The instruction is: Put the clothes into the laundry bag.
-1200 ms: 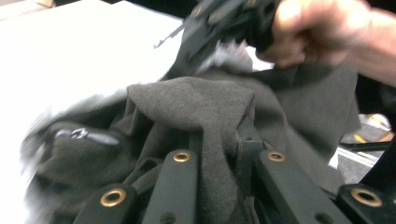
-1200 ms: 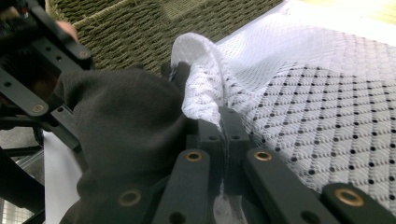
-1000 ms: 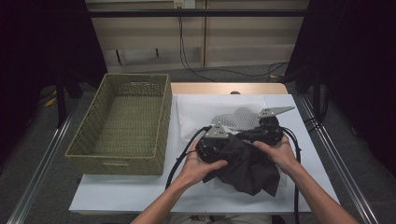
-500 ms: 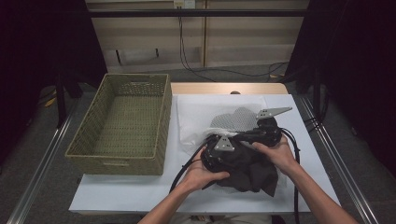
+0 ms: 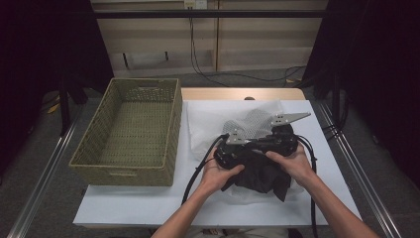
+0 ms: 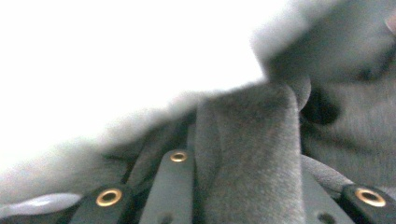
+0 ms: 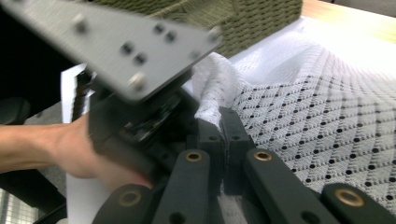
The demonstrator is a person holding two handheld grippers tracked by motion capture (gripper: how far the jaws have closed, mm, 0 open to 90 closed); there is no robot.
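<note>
A dark grey fleece garment (image 5: 262, 176) lies bunched on a white sheet at the table's centre right. Half under it is a white cloth with black dots (image 5: 250, 121). Both hands hold their grippers close together over the pile. My left gripper (image 5: 241, 157) is low over the dark garment (image 6: 247, 154), and a thick fold of it stands pinched between the jaws. My right gripper (image 5: 265, 145) points toward the basket, its jaws closed on a raised edge of the dotted cloth (image 7: 212, 88). The right gripper (image 7: 223, 128) sees the left gripper's grey plate (image 7: 112, 42) just beside it.
An olive woven basket (image 5: 171, 129) with nothing in it stands at the table's left, touching the white sheet (image 5: 148, 208). Black cables (image 5: 198, 171) trail from both grippers toward the front edge. Metal rails run along both table sides.
The left gripper dipped toward the dark garment and shifted slightly right, then lifted a little. The right gripper has hardly moved.
</note>
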